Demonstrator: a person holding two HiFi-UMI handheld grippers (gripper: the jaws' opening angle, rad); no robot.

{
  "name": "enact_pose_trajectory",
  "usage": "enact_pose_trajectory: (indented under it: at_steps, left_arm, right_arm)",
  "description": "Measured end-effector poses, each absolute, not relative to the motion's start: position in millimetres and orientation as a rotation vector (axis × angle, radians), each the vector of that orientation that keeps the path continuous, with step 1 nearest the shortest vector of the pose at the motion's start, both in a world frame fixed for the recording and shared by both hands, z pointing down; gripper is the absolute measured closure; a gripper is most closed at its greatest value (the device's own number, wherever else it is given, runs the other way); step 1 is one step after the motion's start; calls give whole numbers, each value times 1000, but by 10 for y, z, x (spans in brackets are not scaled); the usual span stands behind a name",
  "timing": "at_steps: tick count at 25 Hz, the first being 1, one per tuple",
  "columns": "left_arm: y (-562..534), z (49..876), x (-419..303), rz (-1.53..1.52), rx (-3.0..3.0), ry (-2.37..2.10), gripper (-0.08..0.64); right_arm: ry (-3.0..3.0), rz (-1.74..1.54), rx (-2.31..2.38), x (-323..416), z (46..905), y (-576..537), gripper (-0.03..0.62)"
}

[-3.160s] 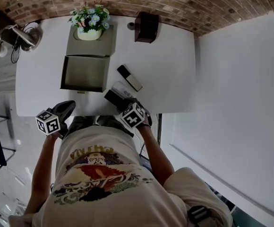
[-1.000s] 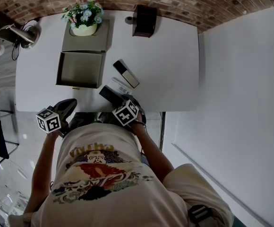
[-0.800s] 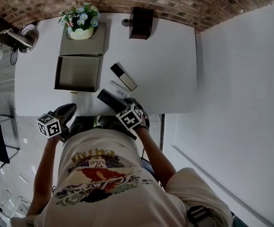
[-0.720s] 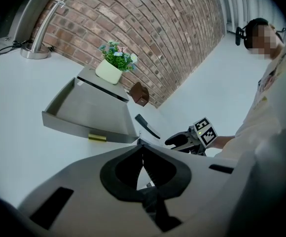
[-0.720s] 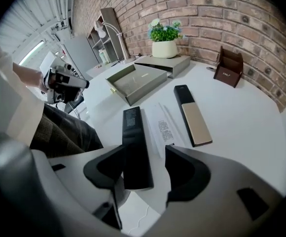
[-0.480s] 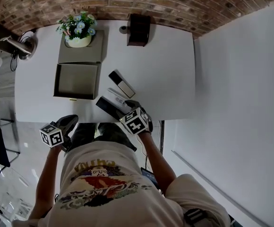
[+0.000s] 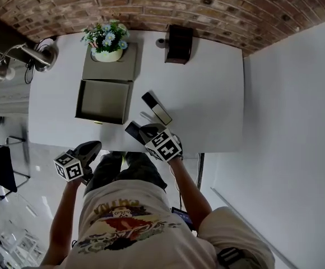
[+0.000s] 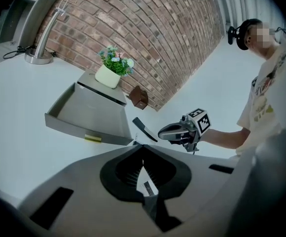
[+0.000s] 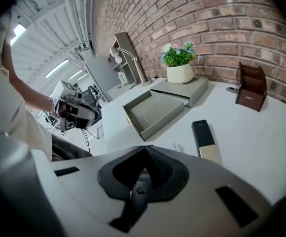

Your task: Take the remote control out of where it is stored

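The remote (image 7: pixel 156 107) is lying flat on the table (image 7: pixel 207 94), already out of the open drawer (image 7: pixel 102 119), which is showing a bare floor. It is sitting just beyond the right gripper (image 7: pixel 148 131) and a little to that gripper's right. Its long axis is running away from the jaws, pale end nearer, dark end toward the drawer's near corner. The right hand is much the nearer. The left gripper (image 7: pixel 88 149) is hanging off the table's near edge, well apart from the remote.

The right jaws have just been closing and are now pressing together with nothing between them. The left jaws are also meeting at the tips, empty.

A dark patch is showing on the table beside the right gripper; it may be only its shadow, as the head view is too small to settle it.

The plant (image 7: pixel 107 37) and brown holder (image 7: pixel 179 43) are standing at the far edge, well clear. Nothing is lying between jaws and remote, so the taking-out is looking done.
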State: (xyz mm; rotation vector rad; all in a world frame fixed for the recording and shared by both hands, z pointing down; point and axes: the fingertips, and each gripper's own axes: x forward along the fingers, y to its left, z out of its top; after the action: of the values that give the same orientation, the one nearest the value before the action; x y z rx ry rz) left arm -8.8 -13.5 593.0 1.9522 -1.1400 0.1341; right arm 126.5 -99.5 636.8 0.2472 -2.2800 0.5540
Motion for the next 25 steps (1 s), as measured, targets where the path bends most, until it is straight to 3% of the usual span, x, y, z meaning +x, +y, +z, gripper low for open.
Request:
enact_pose_trajectory:
  at_steps: [25]
  left_arm:
    - [575,5637,-331,-40,2086,-1142,554]
  right_arm:
    - [-2417,402,320,657,5852,-241,581]
